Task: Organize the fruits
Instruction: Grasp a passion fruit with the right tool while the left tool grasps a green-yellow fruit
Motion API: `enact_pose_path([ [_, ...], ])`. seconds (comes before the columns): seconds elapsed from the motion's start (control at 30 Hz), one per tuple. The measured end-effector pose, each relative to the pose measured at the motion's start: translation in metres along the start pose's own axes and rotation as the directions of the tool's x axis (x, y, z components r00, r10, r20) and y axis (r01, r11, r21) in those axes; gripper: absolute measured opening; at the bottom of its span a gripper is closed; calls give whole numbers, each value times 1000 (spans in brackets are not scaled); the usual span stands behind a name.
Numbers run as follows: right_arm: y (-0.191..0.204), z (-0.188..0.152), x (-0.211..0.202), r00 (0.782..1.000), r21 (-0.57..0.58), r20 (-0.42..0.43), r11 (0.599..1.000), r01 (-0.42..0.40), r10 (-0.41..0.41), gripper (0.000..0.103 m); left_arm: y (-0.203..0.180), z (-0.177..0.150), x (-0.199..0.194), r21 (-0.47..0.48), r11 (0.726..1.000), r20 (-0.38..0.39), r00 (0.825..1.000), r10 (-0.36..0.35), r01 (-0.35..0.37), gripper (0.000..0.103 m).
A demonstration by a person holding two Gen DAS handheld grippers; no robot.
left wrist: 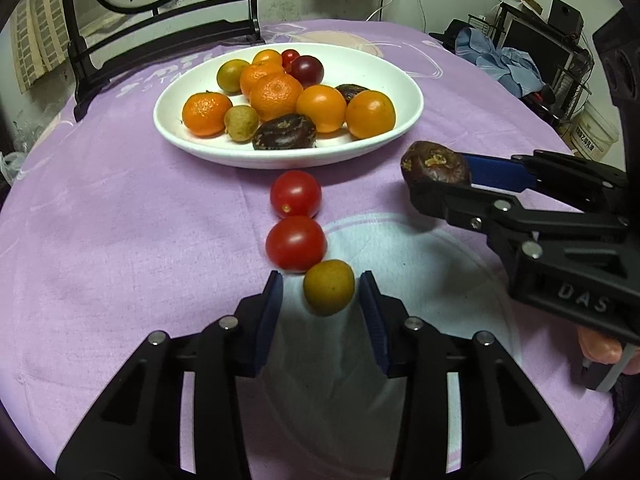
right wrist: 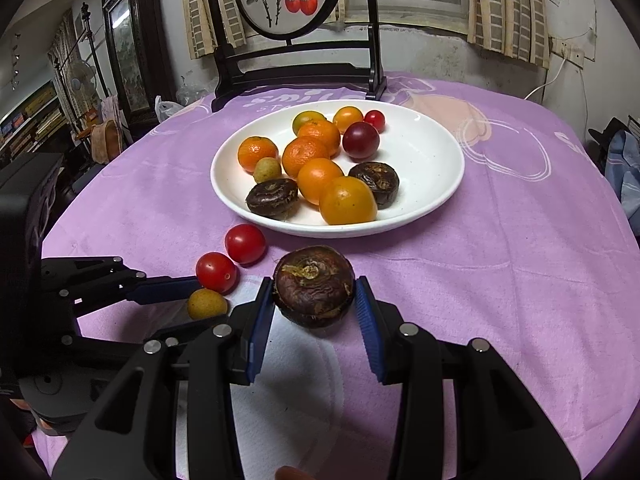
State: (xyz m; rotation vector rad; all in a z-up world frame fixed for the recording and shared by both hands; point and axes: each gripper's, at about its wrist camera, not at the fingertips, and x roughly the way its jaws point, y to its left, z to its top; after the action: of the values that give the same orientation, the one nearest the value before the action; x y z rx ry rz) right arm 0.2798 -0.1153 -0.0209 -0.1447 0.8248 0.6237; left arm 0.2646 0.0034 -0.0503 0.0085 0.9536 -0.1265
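A white plate (left wrist: 280,160) holds several oranges, two dark water chestnuts, a plum and small fruits. In front of it, two cherry tomatoes (left wrist: 295,243) and a small yellow-green fruit (left wrist: 328,288) lie in a row on the purple cloth. My left gripper (left wrist: 322,280) straddles the yellow-green fruit. A gap shows beside its left pad, so it is open. My right gripper (right wrist: 314,296) is shut on a dark brown water chestnut (right wrist: 314,286), held above the cloth to the right of the tomatoes (right wrist: 245,243). It shows from the side in the left wrist view (left wrist: 438,178).
A black wooden stand (right wrist: 296,68) with a round painted panel stands on the table behind the plate (right wrist: 440,152). The purple cloth (left wrist: 100,220) covers the round table. Furniture and blue clothing (left wrist: 508,64) lie beyond the table's right edge.
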Motion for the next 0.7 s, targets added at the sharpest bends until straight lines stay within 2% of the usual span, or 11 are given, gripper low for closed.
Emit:
enact_pose_path([
  [0.23, 0, 0, -1, 1000, 0, 0, 1000, 6, -6, 41, -2, 0, -1, 9, 1000, 8, 1000, -7, 7, 26],
  [0.4, 1, 0, -2, 1000, -3, 0, 1000, -5, 5, 41, 1, -1, -10, -3, 1000, 13, 1000, -19, 19, 26],
  [0.57, 18, -1, -10, 995, -46, 27, 995, -93, 94, 41, 16, 3, -35, -59, 997, 90, 995, -48, 54, 26],
  [0.7, 21, 10, -16, 989, -37, 113, 995, -96, 99, 41, 35, 20, -49, -115, 993, 170, 985, -19, 39, 26],
])
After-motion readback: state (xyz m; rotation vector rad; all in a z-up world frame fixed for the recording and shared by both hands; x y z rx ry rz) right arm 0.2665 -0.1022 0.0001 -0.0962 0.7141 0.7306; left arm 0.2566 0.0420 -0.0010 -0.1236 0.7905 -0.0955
